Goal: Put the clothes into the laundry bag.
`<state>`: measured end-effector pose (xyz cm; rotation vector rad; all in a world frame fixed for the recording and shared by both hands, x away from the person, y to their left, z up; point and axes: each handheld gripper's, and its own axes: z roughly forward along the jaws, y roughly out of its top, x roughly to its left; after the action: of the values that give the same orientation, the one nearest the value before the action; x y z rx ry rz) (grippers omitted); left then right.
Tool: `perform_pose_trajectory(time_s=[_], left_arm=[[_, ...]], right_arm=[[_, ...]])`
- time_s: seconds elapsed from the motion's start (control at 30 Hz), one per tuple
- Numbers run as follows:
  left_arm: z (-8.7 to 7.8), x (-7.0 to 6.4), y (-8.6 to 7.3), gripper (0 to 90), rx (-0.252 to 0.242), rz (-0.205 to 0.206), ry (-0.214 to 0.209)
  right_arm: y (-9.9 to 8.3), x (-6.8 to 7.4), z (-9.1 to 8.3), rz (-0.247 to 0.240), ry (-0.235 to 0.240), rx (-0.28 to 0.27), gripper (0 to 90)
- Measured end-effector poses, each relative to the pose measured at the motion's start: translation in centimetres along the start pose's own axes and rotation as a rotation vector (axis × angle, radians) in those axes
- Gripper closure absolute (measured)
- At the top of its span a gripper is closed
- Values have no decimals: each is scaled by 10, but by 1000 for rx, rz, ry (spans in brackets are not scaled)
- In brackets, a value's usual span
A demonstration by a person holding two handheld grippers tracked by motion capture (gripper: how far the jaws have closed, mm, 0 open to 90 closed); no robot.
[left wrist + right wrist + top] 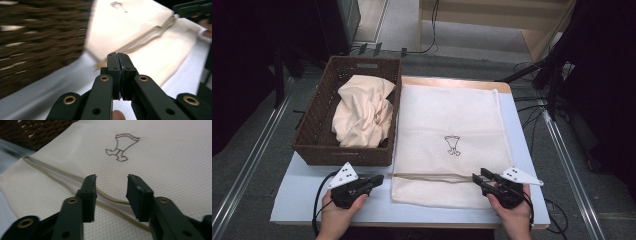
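A cream mesh laundry bag (447, 140) lies flat on the table, with a small dark drawing (452, 145) on it and a zipper line (432, 176) near its front end. My right gripper (478, 177) is open at the zipper's right end, its jaws just above the seam (112, 201). My left gripper (376, 181) is shut with nothing in it, just left of the bag's front left corner (105, 58). A dark wicker basket (312, 135) at the left holds a crumpled cream cloth (362, 112).
The table (302, 192) has a pale blue-white top with bare room in front of the basket. Cables (532, 105) and dark stands lie on the floor to the right. The basket wall (37, 45) is close on the left gripper's left.
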<state>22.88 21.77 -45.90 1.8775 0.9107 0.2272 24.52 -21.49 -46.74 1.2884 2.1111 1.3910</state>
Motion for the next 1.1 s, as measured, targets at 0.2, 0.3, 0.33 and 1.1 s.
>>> perform_pose_trajectory(time_s=[0.2, 0.3, 0.33, 1.1], left_arm=[[29, -16, 4, 894, 72, 57, -50], [36, -17, 2, 867, 134, 67, -37], [37, -17, 2, 863, 147, 71, -34], [47, -6, 4, 859, 239, -42, -101]], right_arm=[[3, 14, 21, -41, -4, 55, 733], [3, 17, 28, -57, 12, 72, 798], [3, 18, 29, -60, 15, 78, 812], [49, 28, 54, -244, 50, 224, 900]])
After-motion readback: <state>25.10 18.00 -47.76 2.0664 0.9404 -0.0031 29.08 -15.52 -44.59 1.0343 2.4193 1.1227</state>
